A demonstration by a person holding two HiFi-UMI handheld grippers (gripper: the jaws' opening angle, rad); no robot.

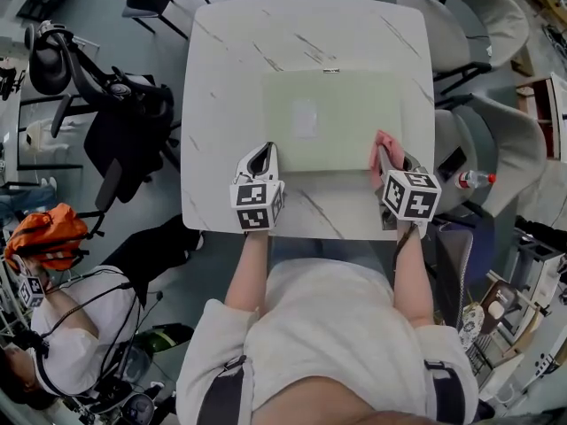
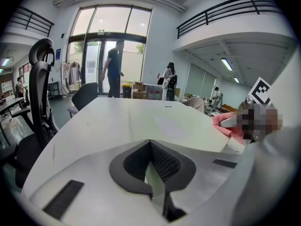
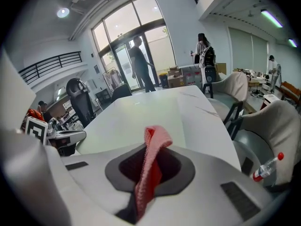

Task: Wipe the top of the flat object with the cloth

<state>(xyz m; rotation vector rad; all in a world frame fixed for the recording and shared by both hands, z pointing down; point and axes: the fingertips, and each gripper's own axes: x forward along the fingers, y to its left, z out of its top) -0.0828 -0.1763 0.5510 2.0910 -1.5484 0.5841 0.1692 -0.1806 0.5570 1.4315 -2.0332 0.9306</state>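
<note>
So the pale green flat object (image 1: 341, 118) is laid out mid-table on the white marble table (image 1: 230, 78). Its near-left corner is pinched by the left gripper (image 1: 263, 156), jaws closed on the thin edge. The pink cloth (image 1: 386, 140) is clamped in the right gripper (image 1: 388, 155), over the near-right corner.

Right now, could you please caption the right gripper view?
Right gripper shut on a pink knitted cloth, facing a pale green flat mat.

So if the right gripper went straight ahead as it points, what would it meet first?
Nothing standing: the right gripper, shut on the pink cloth, points along the right edge of the green mat across the table. The way looks free to the far edge, height unclear.
</note>
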